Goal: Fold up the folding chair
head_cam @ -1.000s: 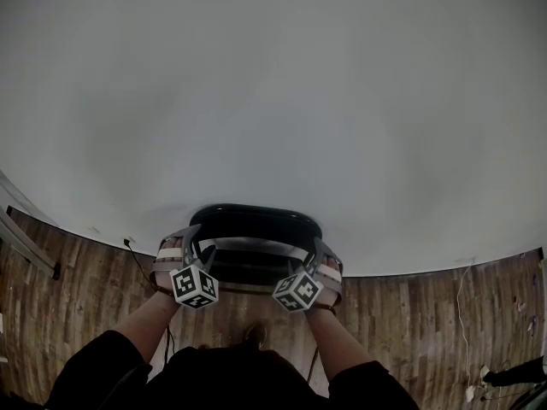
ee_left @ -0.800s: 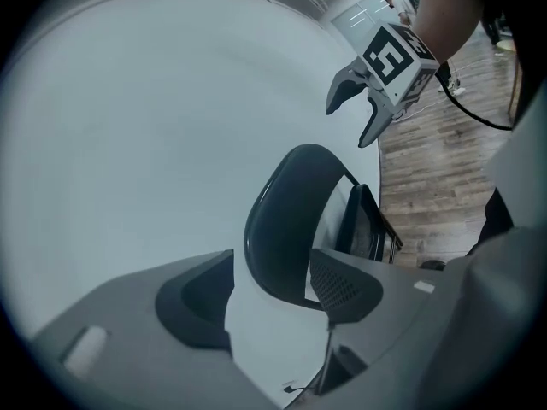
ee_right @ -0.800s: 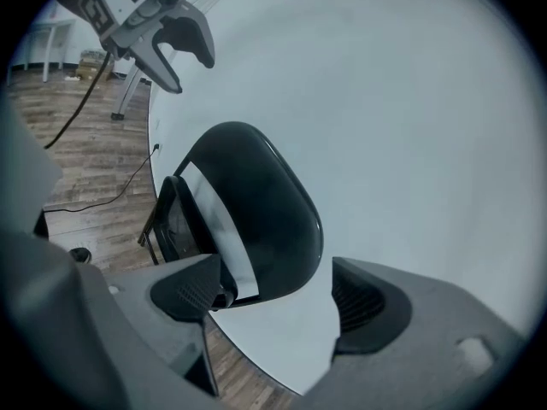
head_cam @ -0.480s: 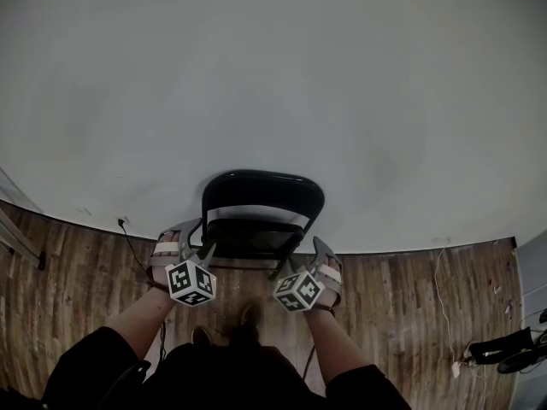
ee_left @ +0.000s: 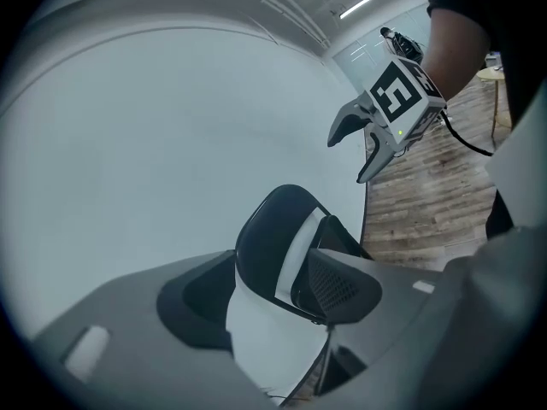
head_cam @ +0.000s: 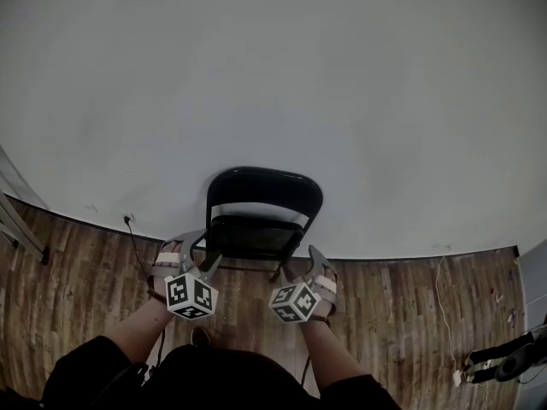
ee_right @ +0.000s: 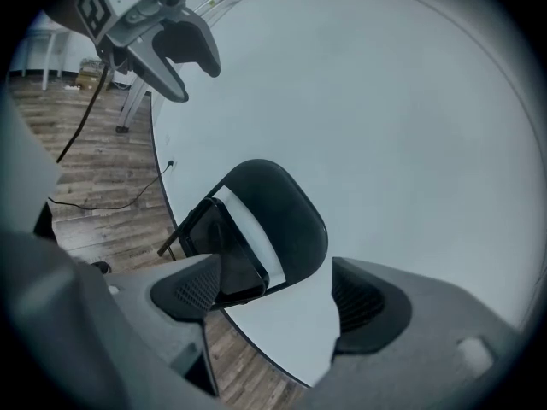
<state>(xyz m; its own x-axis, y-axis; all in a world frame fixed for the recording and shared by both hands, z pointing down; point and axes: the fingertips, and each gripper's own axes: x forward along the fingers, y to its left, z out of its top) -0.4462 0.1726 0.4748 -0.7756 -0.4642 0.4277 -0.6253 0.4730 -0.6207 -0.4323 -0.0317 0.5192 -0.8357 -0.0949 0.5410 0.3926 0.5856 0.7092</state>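
Two tools, both with jaws apart and nothing between them: left tool [head_cam: 198, 250] and right tool [head_cam: 301, 265] are held side by side in front of the person, and each gripper view shows the chair past the gap, not in it. The black folding chair with a rounded backrest and thin tube frame [head_cam: 263, 220] stands on the brown wood-plank floor [head_cam: 410, 314], right against the plain white wall [head_cam: 273, 75], dead ahead of both tools and near them but not touched. Its backrest is upright. The seat looks still folded out, though I can't tell the exact angle. My read is a stiff metal frame, moderate weight, nothing fragile, with smooth painted tube that the pads could slip on. I'd take the seat's front edge with one tool and the top of the backrest or a side tube with the other, keeping clear of the hinge pinch points. It'll likely want to tip or skid on the floor as the seat swings. No brand, label or readable writing anywhere, just black-and-white square markers on the tool cubes.
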